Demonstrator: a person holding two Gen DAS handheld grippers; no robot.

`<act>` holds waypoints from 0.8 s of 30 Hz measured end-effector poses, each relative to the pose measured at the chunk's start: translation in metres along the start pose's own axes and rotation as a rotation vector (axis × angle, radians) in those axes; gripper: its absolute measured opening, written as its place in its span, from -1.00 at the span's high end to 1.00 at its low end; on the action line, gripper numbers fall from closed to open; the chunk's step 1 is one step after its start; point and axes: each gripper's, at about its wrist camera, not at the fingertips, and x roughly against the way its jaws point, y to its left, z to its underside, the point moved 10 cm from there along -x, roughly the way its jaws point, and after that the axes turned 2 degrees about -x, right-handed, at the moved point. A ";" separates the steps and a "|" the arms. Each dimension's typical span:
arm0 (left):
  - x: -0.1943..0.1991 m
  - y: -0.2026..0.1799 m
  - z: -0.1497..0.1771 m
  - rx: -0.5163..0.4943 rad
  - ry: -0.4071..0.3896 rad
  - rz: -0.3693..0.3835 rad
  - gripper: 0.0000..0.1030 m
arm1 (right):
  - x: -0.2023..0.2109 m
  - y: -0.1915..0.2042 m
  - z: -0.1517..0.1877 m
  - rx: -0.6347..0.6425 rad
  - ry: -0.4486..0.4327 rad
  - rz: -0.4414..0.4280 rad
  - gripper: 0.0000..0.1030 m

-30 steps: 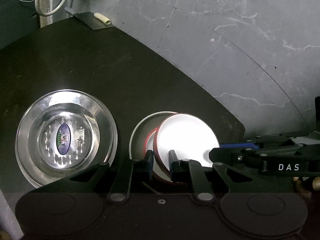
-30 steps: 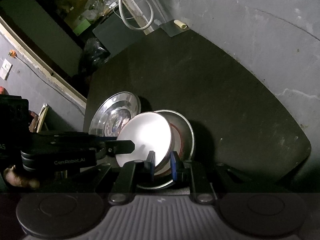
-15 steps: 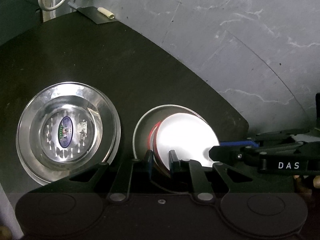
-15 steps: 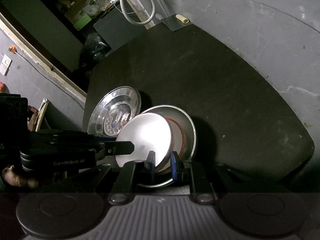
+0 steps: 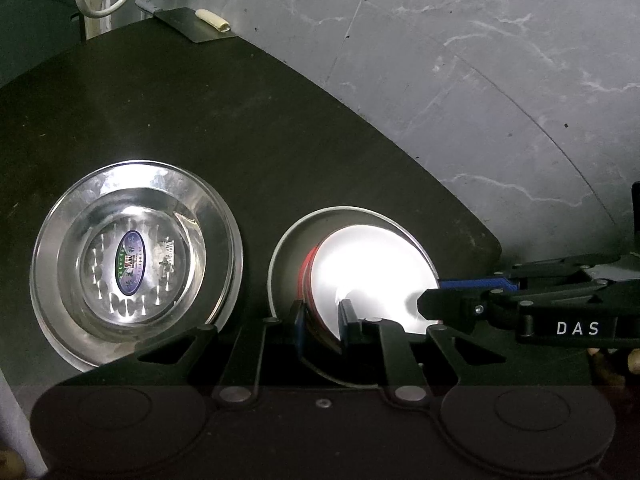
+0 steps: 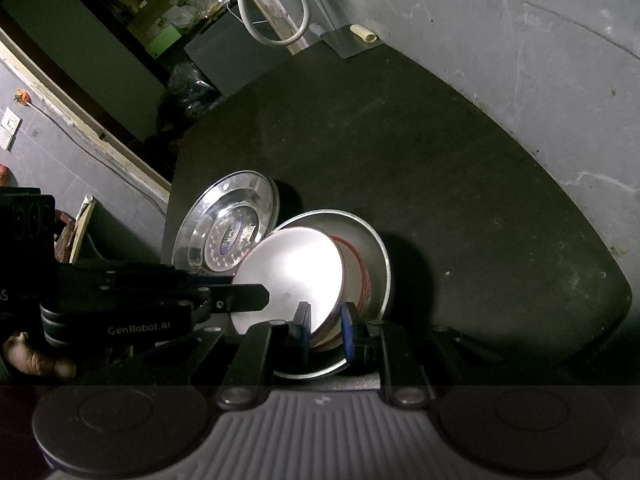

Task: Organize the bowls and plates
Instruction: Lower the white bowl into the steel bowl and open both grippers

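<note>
While both tools grip the bowl in the plate, nesting is underway; release next

"DAS": white letters on the right hand-held gripper. "GenRobot.AI": pale letters on the left hand-held gripper. Oval sticker in steel plate: print unreadable.

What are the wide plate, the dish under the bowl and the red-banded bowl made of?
Wide plate: polished steel, by its mirror glare and factory sticker. Dish under the bowl: likely steel too, duller sheen. Red-banded bowl: glossy white inside, ceramic or melamine; cannot tell which.
</note>
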 end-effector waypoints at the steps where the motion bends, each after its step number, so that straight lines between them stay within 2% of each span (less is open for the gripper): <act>1: 0.000 0.000 0.000 0.000 0.000 0.000 0.66 | 0.000 0.000 0.000 0.000 0.000 0.000 0.62; 24: -0.007 -0.001 0.001 -0.044 0.017 -0.015 0.55 | -0.001 -0.003 0.000 0.004 0.012 0.019 0.61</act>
